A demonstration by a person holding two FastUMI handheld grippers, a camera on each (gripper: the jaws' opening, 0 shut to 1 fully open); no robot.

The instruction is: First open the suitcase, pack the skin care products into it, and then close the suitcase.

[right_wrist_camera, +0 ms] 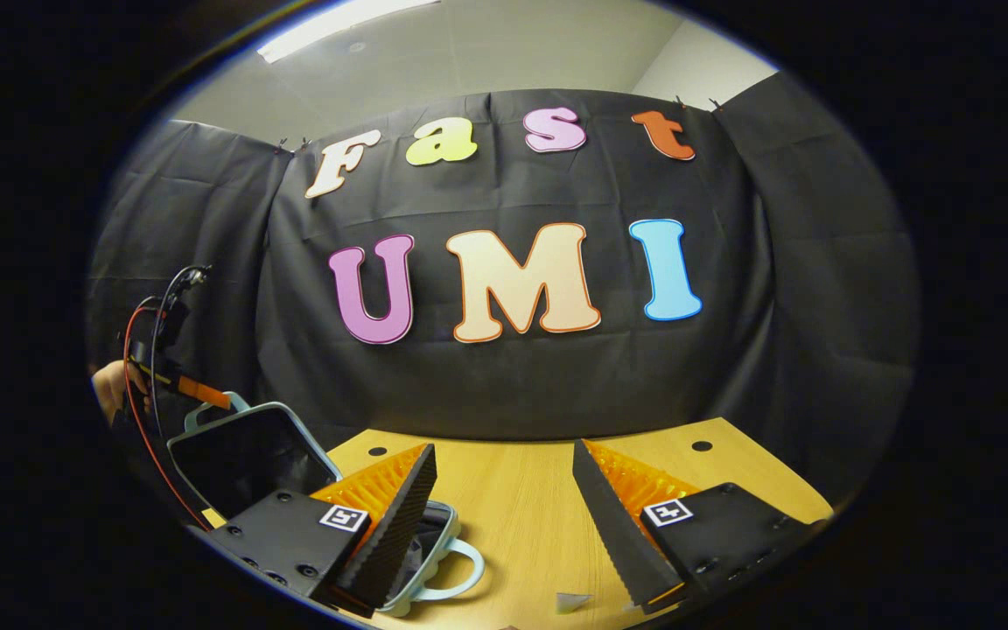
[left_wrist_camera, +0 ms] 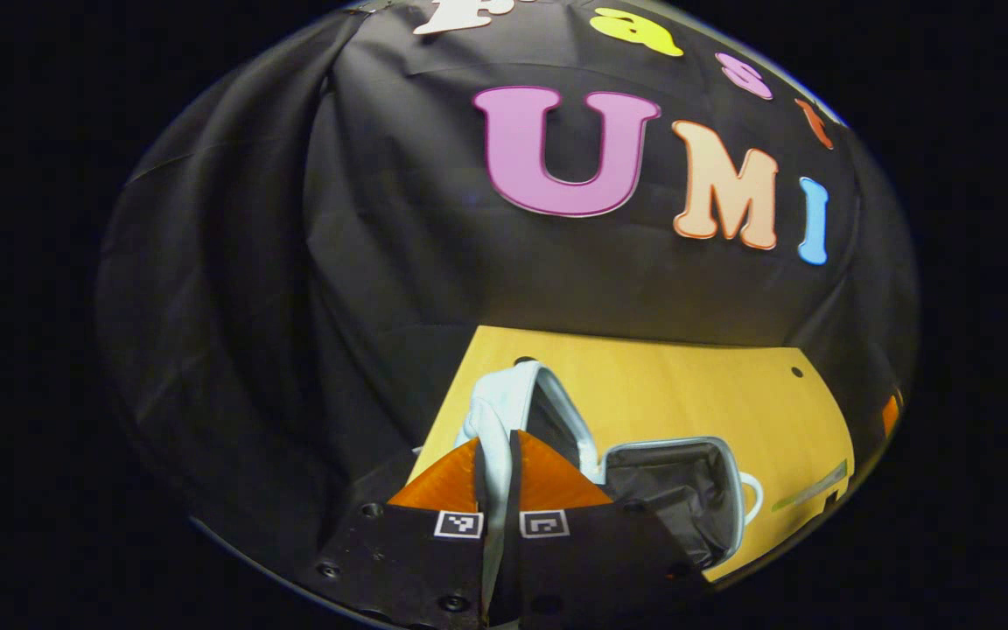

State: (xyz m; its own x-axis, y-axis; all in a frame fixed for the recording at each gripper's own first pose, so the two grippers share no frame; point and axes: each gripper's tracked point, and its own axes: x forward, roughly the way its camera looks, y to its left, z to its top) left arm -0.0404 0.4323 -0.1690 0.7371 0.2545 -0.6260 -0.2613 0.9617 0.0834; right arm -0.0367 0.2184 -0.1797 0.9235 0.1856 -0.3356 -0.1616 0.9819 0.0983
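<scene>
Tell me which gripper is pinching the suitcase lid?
The left gripper: its jaws are squeezed on the raised suitcase lid. The right gripper hangs wide open over the table.

Both views are dim and bend strongly at the edges; a ceiling light point(right_wrist_camera: 338, 26) glares above, and the table point(right_wrist_camera: 521, 507) shows soft shadows.

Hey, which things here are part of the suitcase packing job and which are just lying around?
Part of the job:
- suitcase, open
- suitcase lid, pinched in the left gripper
- right gripper, open above the table

Just lying about:
- wooden table
- small pale scrap on the table by the right gripper
</scene>
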